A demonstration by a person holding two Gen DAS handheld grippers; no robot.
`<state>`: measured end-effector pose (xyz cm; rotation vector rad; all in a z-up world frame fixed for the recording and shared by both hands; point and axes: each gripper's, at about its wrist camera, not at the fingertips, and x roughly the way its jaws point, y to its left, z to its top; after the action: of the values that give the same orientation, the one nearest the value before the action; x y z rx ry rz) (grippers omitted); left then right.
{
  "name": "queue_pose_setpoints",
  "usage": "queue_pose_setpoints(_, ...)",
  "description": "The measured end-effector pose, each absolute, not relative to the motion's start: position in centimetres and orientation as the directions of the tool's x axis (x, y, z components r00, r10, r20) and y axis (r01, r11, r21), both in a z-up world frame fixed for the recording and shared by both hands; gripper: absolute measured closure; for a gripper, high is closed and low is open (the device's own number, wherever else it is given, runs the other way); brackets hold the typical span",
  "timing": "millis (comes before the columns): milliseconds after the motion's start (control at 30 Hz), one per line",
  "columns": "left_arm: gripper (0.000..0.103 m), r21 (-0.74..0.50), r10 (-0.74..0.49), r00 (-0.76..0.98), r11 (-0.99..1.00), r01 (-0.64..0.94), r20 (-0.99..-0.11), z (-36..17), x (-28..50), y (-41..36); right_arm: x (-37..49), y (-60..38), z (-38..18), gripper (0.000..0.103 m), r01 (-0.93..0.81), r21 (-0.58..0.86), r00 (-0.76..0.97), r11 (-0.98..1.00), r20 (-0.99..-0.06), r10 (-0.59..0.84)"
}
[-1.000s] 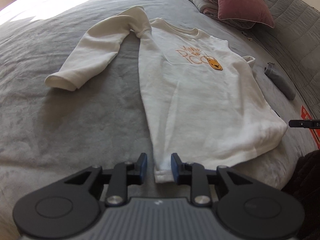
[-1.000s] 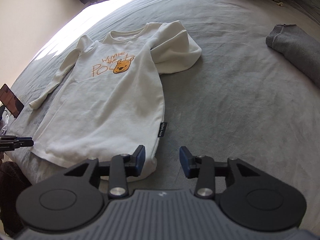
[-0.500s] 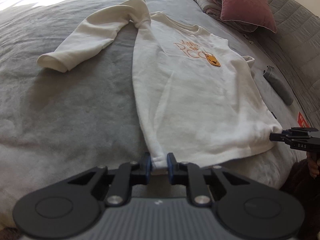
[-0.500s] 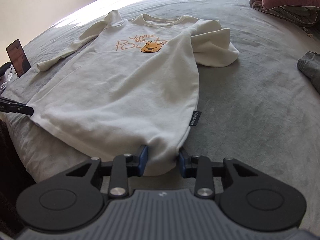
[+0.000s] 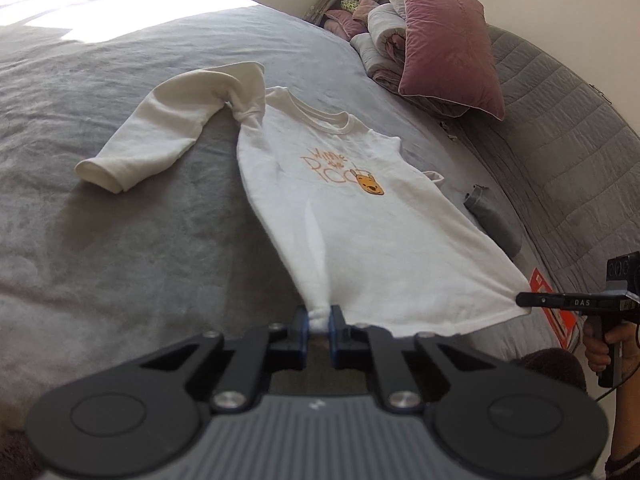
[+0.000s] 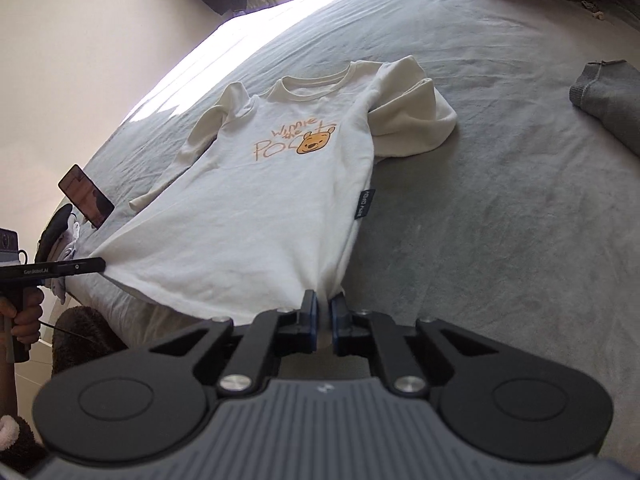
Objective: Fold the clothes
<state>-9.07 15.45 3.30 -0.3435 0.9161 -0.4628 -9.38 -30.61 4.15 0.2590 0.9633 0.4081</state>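
**Both hem corners pinched, hem raised off bed**

Left gripper (image 5: 318,322): clenched on the left hem corner of the cream long-sleeved sweatshirt with orange bear print (image 5: 360,240). Cloth bunched into a small knot between the blue-edged fingertips (image 5: 303,326). Fingers aimed forward along the garment toward its collar.

Right gripper (image 6: 323,320): clamped tight on the opposite hem corner, next to the small black side label (image 6: 366,204). Same forward aim.

Seen side-on from the left wrist view: right gripper (image 5: 524,300) held roughly level, fingers pointing in at the corner, person's hand (image 5: 608,346) wrapped round the pistol grip below. Mirror picture from the right wrist view: left gripper (image 6: 98,267) level, hand (image 6: 24,316) on the grip underneath.

Sweatshirt front-up on the grey plush bed cover (image 5: 120,240), hem at the near edge of the bed, collar toward the far side. Hem pulled taut between the two grippers and lifted clear of the cover; chest and collar flat on the bed. One sleeve (image 5: 160,136) stretched out flat, the other (image 6: 412,120) crumpled beside the shoulder.

Also there: folded grey garment (image 6: 608,100) well apart toward the right edge, pink velvet pillow (image 5: 444,48) at the far corner, dark phone (image 6: 86,196) propped near the left edge.
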Motion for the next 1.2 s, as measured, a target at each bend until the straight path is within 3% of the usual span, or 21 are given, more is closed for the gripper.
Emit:
queue_pose_setpoints(333,0.093,-0.177,-0.319,0.438,0.926,0.334,-0.840,-2.3,-9.3,11.4,-7.6,-28.3,-1.6,0.095,-0.210,0.202,0.379,0.957,-0.885,0.270)
queue_pose_setpoints(433,0.087,-0.237,-0.366,0.434,0.916,0.324,-0.823,-1.8,-8.6,12.7,-6.8,-28.5,-2.7,0.092,-0.197,0.188,0.357,0.962,-0.900,0.248)
queue_pose_setpoints(467,0.084,-0.260,-0.384,0.444,0.913,0.314,-0.809,-1.5,-8.4,13.3,-6.6,-28.5,-2.5,0.081,-0.191,0.185,0.364,0.964,-0.899,0.245)
queue_pose_setpoints(567,0.068,-0.314,-0.414,0.476,0.908,0.278,-0.776,-1.0,-7.3,14.9,-6.0,-28.7,-1.6,0.071,-0.185,0.153,0.401,0.971,-0.890,0.216)
queue_pose_setpoints(667,0.065,-0.343,-0.406,0.504,0.914,0.217,-0.762,-1.0,-5.6,16.2,-5.6,-28.5,-0.7,0.053,-0.191,0.102,0.452,0.976,-0.873,0.180)
queue_pose_setpoints(1067,0.059,-0.269,-0.190,0.624,0.962,-0.035,-0.758,-0.7,-0.6,22.4,-0.1,-24.3,0.9,0.050,-0.242,0.119,0.508,0.963,-0.830,0.231)
queue_pose_setpoints(1200,0.059,-0.303,-0.163,0.627,0.945,-0.124,-0.762,-1.5,0.2,25.1,2.0,-22.3,0.8,0.050,-0.263,0.140,0.509,0.955,-0.820,0.261)
